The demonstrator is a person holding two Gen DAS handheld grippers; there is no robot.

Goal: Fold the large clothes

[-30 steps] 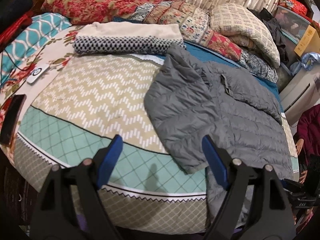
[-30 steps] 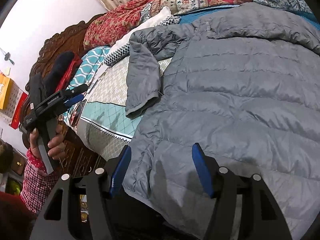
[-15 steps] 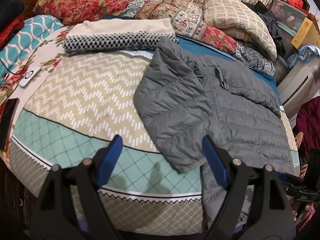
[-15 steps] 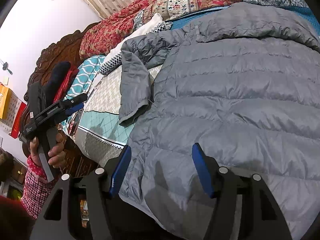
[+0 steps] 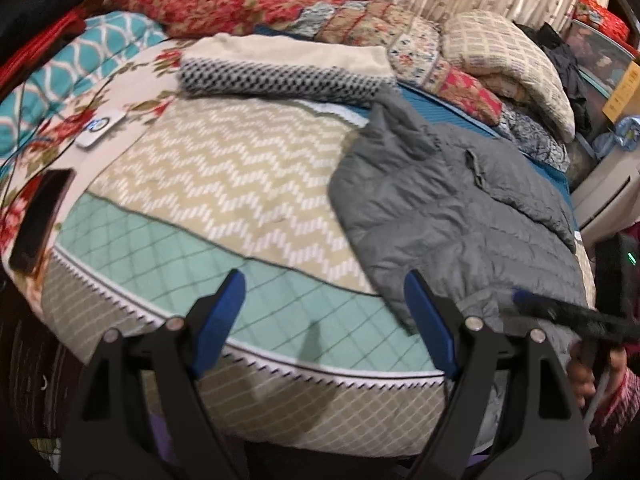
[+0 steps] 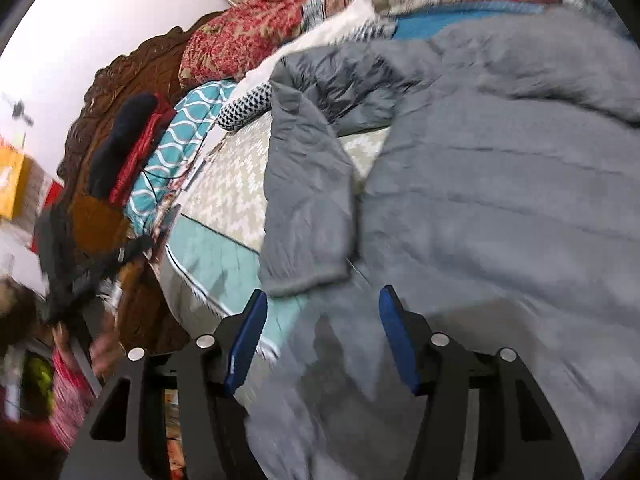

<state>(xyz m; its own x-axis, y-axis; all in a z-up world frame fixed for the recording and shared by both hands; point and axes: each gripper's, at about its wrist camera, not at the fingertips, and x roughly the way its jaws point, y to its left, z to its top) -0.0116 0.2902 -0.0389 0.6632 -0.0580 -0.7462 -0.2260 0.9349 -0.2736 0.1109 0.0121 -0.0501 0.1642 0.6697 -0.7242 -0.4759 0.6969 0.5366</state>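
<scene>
1. Left wrist view:
   - Shows the grey puffer jacket (image 5: 452, 216) spread on the bed (image 5: 240, 184), right of centre, one sleeve (image 5: 384, 240) lying down toward the near edge.
   - Shows the left hand-held gripper (image 5: 324, 320) spread wide, gripping nothing, touching nothing, poised over the teal diamond band of the bedspread, just left of the sleeve cuff.
   - Catches the right hand-held gripper (image 5: 560, 312) as a dark blur at the jacket's near hem; contact cannot be told here.
   - Leaves a phone (image 5: 38, 220) and a small white device (image 5: 100, 130) well apart on the far left.
   - Judged advice: pinch the cuff close to its end, both layers together, so the slippery quilted shell does not slide out.

2. Right wrist view:
   - Looks along the jacket body, filling the right half, with the sleeve (image 6: 308, 200) folded down beside it and the cuff ending just ahead of the fingers.
   - Shows the right hand-held gripper (image 6: 320, 336) wide apart, nothing between the blue pads, hovering over the hem region; blurred, so touching cannot be confirmed.
   - Judged advice: take the hem corner low and flat, then carry the sleeve across the body in one smooth sweep, keeping both grips level to avoid bunching the padding.
</scene>
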